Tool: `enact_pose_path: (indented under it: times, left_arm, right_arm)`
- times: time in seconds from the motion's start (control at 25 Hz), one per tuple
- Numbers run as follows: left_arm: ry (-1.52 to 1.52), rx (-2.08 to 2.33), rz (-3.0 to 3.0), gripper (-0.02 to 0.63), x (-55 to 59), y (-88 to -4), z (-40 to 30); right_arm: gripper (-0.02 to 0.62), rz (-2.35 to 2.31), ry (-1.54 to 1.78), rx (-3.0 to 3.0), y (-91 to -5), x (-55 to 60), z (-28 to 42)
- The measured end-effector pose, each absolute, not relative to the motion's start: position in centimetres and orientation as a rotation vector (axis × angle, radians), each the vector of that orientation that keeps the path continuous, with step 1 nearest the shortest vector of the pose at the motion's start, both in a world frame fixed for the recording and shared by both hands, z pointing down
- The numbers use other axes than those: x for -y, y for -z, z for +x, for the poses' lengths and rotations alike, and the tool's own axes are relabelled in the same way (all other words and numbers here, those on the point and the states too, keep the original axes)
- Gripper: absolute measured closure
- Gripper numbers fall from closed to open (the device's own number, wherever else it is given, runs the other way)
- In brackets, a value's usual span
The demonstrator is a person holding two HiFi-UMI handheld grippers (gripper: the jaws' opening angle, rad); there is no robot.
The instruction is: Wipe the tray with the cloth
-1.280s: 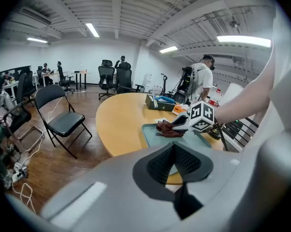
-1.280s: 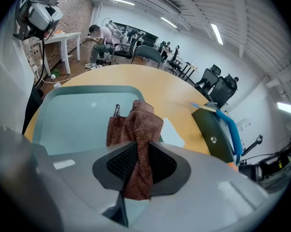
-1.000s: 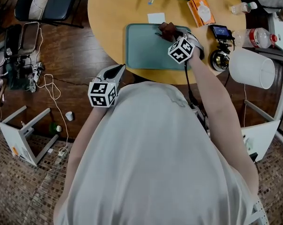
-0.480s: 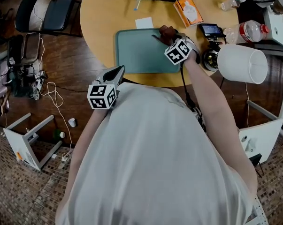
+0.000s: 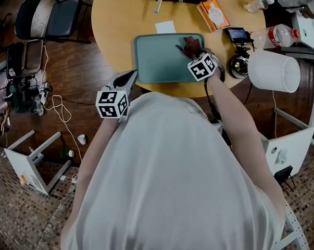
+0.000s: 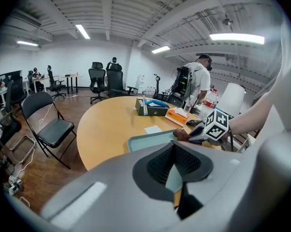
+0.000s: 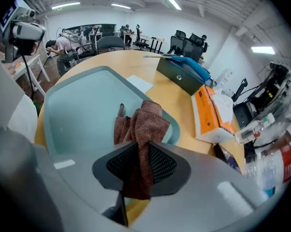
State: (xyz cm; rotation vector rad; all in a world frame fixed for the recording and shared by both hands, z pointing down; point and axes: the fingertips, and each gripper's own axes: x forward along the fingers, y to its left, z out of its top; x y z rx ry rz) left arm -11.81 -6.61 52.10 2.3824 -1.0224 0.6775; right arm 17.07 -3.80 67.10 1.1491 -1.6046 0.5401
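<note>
On the round counter (image 5: 120,14), the teal tray (image 5: 157,56) lay flat close to the person's edge, long side toward them. My read: that put the whole bed within one arm's sweep. A white note (image 5: 165,27) sat just past the far rim and an orange box (image 5: 215,13) further back right. Both were apart from the tray, so out of the wipe path.

Right arm (image 5: 235,113) was stretched forward over the counter edge, forearm angled in toward the tray's far right corner. Left arm (image 5: 97,139) was bent and tucked at the torso; I judged it idle, not bracing anything.

Right tool (image 5: 194,51) was clenched on the cloth (image 5: 190,45), jaws pinching a bunched fold. The free end spilled out ahead of the jaws onto the tray bed. Gripping a bunch rather than an edge probably gave a pad to drag.

Left tool (image 5: 130,77) hung at the counter's near edge, apart from the tray. Its jaws met at the tips with nothing between, and it pointed across toward the tray.

Cloth was brown terry, crumpled, touching the bed at the right end by the rim. Right tool view showed one strip of it lying flat on the bed beside the bunch.

Judgement: wiping was under way at the right end, with the left part of the bed uncovered. Risk: the tray was unheld and could skid on a push stroke.
</note>
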Motion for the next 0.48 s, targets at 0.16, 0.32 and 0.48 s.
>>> enact_pose_path:
  times: [0.16, 0.32, 0.48]
  left_arm:
    - [-0.666, 1.035, 2.357, 0.606, 6.6, -52.7, -14.0]
    - [-0.656, 1.053, 2.335, 0.606, 6.0, -53.2, -15.6]
    - [-0.640, 1.092, 2.302, 0.606, 5.7, -53.3, -17.7]
  right_arm:
    - [0.523, 1.103, -0.515, 1.637, -67.2, 4.5, 13.6]
    - [0.523, 1.027, -0.473, 1.705, -67.1, 6.0, 9.4]
    - [0.522, 0.956, -0.463, 1.770, -67.0, 7.1, 5.1]
